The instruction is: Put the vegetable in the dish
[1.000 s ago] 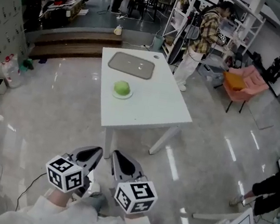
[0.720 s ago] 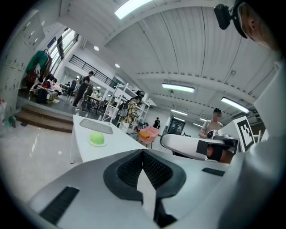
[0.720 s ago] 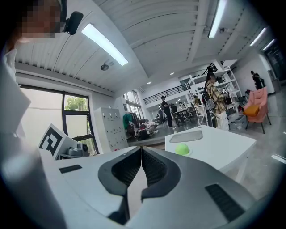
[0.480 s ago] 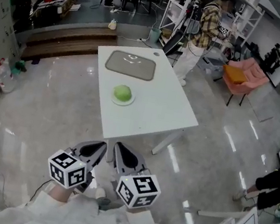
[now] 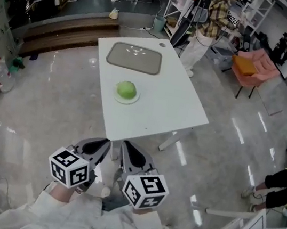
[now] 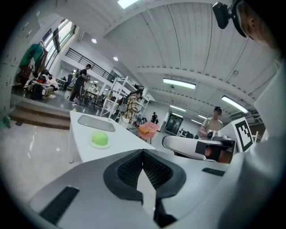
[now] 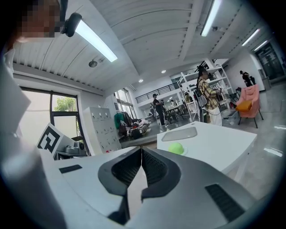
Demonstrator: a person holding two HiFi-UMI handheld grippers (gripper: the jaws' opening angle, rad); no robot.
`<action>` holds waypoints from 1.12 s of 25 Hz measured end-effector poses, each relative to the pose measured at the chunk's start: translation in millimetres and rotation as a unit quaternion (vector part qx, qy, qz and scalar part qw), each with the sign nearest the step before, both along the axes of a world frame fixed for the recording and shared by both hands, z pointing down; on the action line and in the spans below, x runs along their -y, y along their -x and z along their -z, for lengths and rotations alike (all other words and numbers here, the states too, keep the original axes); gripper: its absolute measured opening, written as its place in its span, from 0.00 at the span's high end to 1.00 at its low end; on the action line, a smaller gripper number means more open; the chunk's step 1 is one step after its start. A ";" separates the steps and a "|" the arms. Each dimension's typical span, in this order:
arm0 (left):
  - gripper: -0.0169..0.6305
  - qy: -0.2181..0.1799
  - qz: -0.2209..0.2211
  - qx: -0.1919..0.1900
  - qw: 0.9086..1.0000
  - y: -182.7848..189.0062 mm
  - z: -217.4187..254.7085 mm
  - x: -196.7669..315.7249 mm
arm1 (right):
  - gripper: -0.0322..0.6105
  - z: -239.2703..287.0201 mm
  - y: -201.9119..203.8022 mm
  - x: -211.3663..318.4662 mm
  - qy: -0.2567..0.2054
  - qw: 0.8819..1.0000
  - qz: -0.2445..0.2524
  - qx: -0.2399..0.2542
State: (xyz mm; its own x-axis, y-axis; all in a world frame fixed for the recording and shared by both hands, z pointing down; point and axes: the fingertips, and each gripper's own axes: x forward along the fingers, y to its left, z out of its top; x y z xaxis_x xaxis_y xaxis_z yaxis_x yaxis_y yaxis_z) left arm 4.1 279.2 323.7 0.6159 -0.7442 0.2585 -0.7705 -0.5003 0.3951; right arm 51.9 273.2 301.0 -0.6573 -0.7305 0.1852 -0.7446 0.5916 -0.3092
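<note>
A round green vegetable (image 5: 127, 89) rests on a small white plate (image 5: 117, 97) in the middle of a white table (image 5: 160, 108). A flat grey tray (image 5: 134, 58) lies at the table's far end. My left gripper (image 5: 104, 144) and right gripper (image 5: 126, 148) hover side by side over the floor, just short of the table's near edge, both shut and empty. The left gripper view shows its jaws (image 6: 143, 152) closed, with the vegetable (image 6: 99, 138) and tray (image 6: 95, 121) far ahead. In the right gripper view the jaws (image 7: 141, 150) meet, and the vegetable (image 7: 176, 148) lies ahead to the right.
A person in a plaid shirt (image 5: 215, 17) stands by metal shelving beyond the table's far right corner. A pink armchair (image 5: 253, 68) sits further right. Another person's legs (image 5: 277, 189) show at the right edge. A wooden step (image 5: 65, 29) runs along the back left.
Both grippers have advanced together toward the table, whose near edge now lies just ahead of their tips. The vegetable and tray have not moved on the table.
</note>
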 end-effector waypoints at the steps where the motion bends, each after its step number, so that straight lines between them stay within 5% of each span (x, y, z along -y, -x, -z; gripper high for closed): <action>1: 0.96 0.000 0.001 0.000 1.000 1.9 -0.5 5.2 | 0.93 0.0 1.0 6.1 -0.001 1.000 0.000 0.000; 28: 0.96 0.010 0.052 0.019 0.998 24.6 -2.3 243.3 | 0.93 -1.6 24.2 257.2 0.001 0.999 0.053 0.002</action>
State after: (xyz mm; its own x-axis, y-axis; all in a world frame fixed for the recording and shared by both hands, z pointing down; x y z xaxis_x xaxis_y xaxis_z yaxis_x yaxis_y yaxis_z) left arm -20.5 36.0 326.1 0.5252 -0.7980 0.2957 -0.8323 -0.4092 0.3739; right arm 27.6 16.0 302.7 -0.7316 -0.6567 0.1828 -0.6765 0.6664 -0.3135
